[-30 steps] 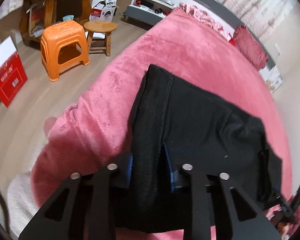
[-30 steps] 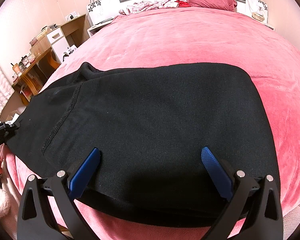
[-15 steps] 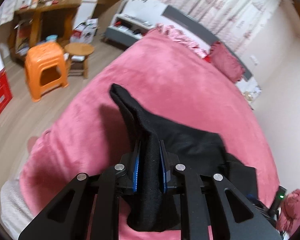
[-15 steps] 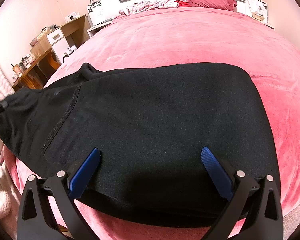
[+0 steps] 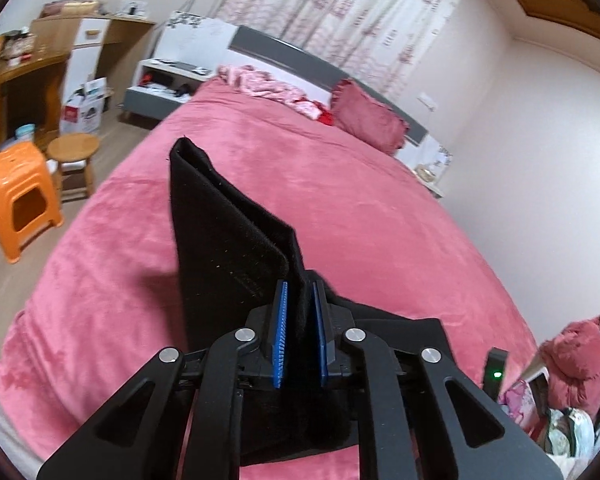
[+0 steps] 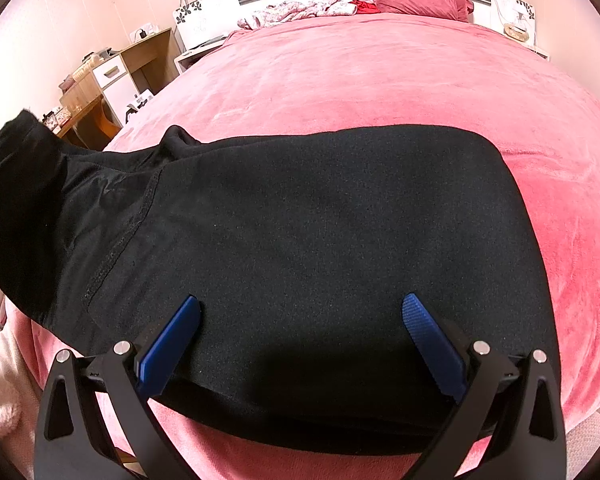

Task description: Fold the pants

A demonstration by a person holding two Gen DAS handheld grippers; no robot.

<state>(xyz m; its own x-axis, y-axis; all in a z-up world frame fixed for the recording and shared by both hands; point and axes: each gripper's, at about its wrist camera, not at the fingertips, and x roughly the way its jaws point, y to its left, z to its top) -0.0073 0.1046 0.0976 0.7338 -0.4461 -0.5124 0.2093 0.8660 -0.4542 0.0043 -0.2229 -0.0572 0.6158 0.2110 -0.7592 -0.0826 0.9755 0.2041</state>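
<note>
Black pants (image 6: 300, 240) lie folded flat across the near part of a pink bed (image 6: 380, 72). My left gripper (image 5: 299, 286) is raised above the bed, its jaws closing with one end of the pants (image 5: 228, 248) pinched between the blue pads. That end stands up as a stiff folded flap. In the right wrist view the lifted end (image 6: 16, 184) rises at the far left. My right gripper (image 6: 300, 300) hovers open just over the pants' near edge, with the fabric below its spread blue pads (image 6: 432, 340) and nothing gripped.
Left of the bed stand an orange plastic stool (image 5: 18, 200), a round wooden stool (image 5: 74, 152) and a wooden desk (image 5: 16, 80). A red pillow (image 5: 370, 120) and crumpled pink clothes (image 5: 268, 88) lie by the headboard. The far half of the bed is bare blanket.
My left gripper closed on the pants' end and lifted it up off the bed, tilting its view upward toward the headboard. The right gripper stayed where it was, open.
</note>
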